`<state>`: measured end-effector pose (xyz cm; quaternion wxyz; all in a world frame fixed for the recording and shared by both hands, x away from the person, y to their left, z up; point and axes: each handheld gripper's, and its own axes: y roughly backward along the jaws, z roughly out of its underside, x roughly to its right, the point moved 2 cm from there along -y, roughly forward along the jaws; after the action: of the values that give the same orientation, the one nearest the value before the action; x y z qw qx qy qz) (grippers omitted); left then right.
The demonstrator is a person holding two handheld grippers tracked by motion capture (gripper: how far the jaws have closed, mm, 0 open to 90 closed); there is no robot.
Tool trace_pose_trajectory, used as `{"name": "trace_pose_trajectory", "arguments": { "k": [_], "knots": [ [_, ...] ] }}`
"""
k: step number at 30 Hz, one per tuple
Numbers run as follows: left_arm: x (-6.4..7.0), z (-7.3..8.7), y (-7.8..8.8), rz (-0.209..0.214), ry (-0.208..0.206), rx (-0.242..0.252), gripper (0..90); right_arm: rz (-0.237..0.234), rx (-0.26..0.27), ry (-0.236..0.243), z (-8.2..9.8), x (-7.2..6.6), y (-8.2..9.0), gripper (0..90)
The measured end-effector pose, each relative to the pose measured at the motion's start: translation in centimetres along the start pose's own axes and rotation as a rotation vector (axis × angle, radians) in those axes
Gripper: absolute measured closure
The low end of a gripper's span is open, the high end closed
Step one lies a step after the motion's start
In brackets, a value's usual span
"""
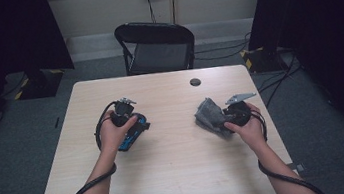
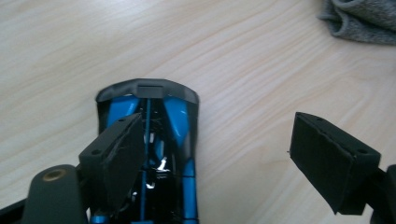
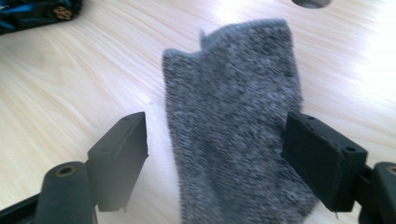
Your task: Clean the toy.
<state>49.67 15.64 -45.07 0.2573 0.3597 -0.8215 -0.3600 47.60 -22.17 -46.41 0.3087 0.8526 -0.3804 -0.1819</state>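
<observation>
Grey cloth (image 3: 233, 126) lies between the right gripper's (image 1: 223, 115) parted jaws at table right, long axis along them, ungripped. Left gripper (image 2: 224, 154), jaws apart, sits over the blue-black object (image 2: 154, 140).

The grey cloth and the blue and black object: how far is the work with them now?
Done: nothing looks finished yet. In hand: the grey cloth lies between the right gripper's open jaws; one pad touches its edge without pinching it. The left gripper is open over the blue and black object on the table. Left: likely gripping the cloth and bringing it to the object, still apart.
</observation>
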Motion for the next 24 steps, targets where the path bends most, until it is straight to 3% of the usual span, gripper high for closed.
{"name": "trace_pose_trajectory", "arguments": {
  "k": [9, 13, 24],
  "knots": [
    [1.0, 1.0, 0.6, 0.016, -0.047, 0.002, 17.7, -0.059, 0.005, 0.024, -0.7, -1.2, 0.2, 16.1],
    [1.4, 1.5, 0.7, 0.032, -0.046, 0.003, 17.7, -0.057, -0.019, 0.039, -0.6, -1.5, -0.1, 16.0],
    [2.6, 2.4, 1.1, 0.070, -0.077, -0.005, 17.7, -0.094, -0.019, 0.091, -1.1, -3.3, -0.3, 16.0]
  ]
}}
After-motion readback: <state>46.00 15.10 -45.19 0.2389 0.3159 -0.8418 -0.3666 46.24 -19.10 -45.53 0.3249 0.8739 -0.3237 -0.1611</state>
